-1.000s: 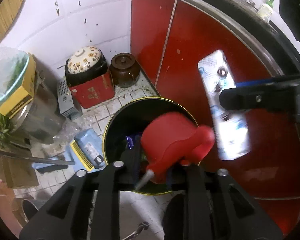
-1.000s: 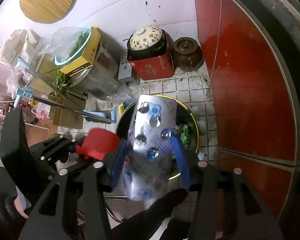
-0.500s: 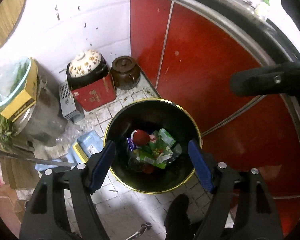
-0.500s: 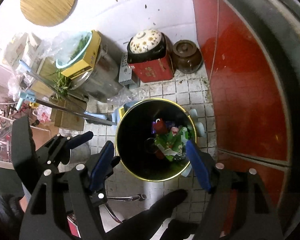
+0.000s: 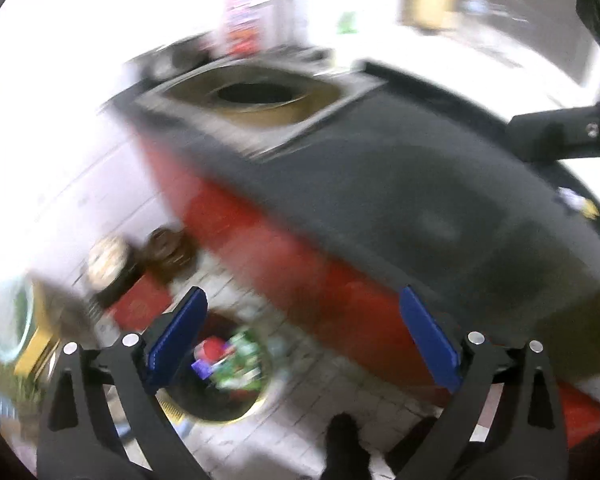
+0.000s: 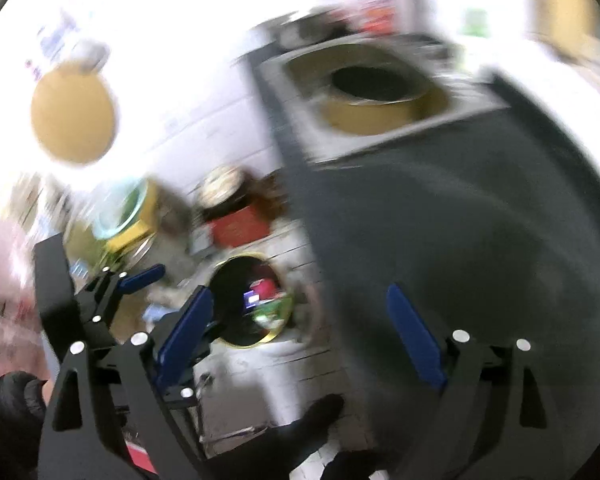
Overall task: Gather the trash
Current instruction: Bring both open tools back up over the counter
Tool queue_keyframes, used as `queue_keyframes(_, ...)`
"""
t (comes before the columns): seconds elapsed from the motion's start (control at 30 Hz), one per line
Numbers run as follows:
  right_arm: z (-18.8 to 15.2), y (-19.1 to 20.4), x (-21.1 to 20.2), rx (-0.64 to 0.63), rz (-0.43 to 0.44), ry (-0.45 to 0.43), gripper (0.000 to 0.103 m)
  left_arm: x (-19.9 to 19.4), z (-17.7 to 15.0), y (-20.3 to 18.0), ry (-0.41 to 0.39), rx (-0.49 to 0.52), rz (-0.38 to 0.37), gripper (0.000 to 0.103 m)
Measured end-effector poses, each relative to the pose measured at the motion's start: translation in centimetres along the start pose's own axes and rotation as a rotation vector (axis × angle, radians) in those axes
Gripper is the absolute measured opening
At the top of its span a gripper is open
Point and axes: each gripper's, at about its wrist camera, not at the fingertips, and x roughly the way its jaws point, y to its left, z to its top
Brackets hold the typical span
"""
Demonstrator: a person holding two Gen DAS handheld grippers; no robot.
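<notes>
A dark counter (image 5: 400, 184) on red cabinets (image 5: 268, 256) fills both blurred views, a round basin (image 6: 374, 92) sunk in a square recess at its far end. On the tiled floor (image 5: 300, 416) below, a black bin (image 6: 252, 300) stands against the cabinets, holding red, green and purple trash (image 5: 224, 360) — a likely spot for sweeping scraps straight off the counter. The left gripper (image 5: 300, 340) is spread wide with nothing between its blue pads (image 5: 176, 336). The right gripper (image 6: 300, 336) is likewise fully parted and empty. Both aim up over the counter, seemingly seeking the next piece.
</notes>
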Motion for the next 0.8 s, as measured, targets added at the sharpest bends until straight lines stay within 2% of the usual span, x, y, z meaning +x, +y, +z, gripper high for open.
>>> queue_keyframes(0.1, -2.4, -5.7, -5.7, 0.125, -0.102, -0.076, 0.086, -0.2, 2.5, -5.5, 0.003, 0.058, -0.124, 0.094)
queue_keyframes(0.17, -4.3, -9.2, -9.0, 0.206, -0.171, -0.115, 0.086, -0.3, 4.1, -10.7, -0.001, 0.133, -0.22, 0.094)
queue_keyframes(0.37, -12.2, -18.1, -18.1, 0.443, -0.368, -0.213, 0.086, -1.5, 6.5, -22.6, -0.025, 0.346, -0.347, 0.094)
queue_keyframes(0.43, -15.2, -20.6, -20.8, 0.519, -0.431, -0.235, 0.086, -2.0, 6.5, -25.6, -0.025, 0.399, -0.362, 0.094)
queue_keyframes(0.57, -19.9, -23.0, -24.6, 0.616, -0.509, -0.265, 0.086, -2.9, 6.3, -30.7, -0.022, 0.467, -0.404, 0.094)
queue_keyframes(0.8, -24.2, -25.1, -27.0, 0.692, -0.546, -0.285, 0.087, -3.0, 5.8, -35.3, -0.004, 0.522, -0.427, 0.094)
